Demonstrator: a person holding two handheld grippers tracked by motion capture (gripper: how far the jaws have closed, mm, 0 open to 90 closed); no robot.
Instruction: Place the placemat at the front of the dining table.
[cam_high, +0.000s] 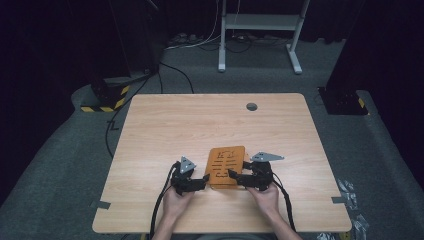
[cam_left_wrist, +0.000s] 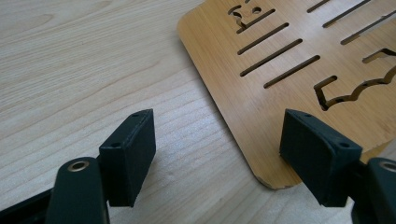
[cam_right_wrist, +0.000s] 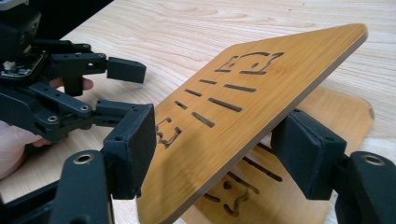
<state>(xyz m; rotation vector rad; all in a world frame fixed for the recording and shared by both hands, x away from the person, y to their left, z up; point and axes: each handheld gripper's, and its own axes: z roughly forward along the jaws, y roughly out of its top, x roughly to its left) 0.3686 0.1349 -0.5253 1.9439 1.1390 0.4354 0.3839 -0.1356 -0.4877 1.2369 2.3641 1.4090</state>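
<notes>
Two bamboo boards with cut slots, stacked near front middle of worktop (cam_high: 165, 120). Upper board (cam_right_wrist: 261, 88) tilted, one edge raised off lower board (cam_right_wrist: 327, 121), which lies flat. Right tool (cam_right_wrist: 219, 154) straddles raised edge, jaws spread either side, pads not clearly touching wood. Left tool (cam_left_wrist: 217, 154) spread wide at board's left near corner, one jaw over bare worktop, other over board corner, pinching nothing. Two tools, two hands, no containers. One grey cable hole (cam_high: 251, 106) at far side.

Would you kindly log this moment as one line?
left tongs: open at slotted bamboo board corner | right tongs: straddling tilted upper board | table: light wood
</notes>
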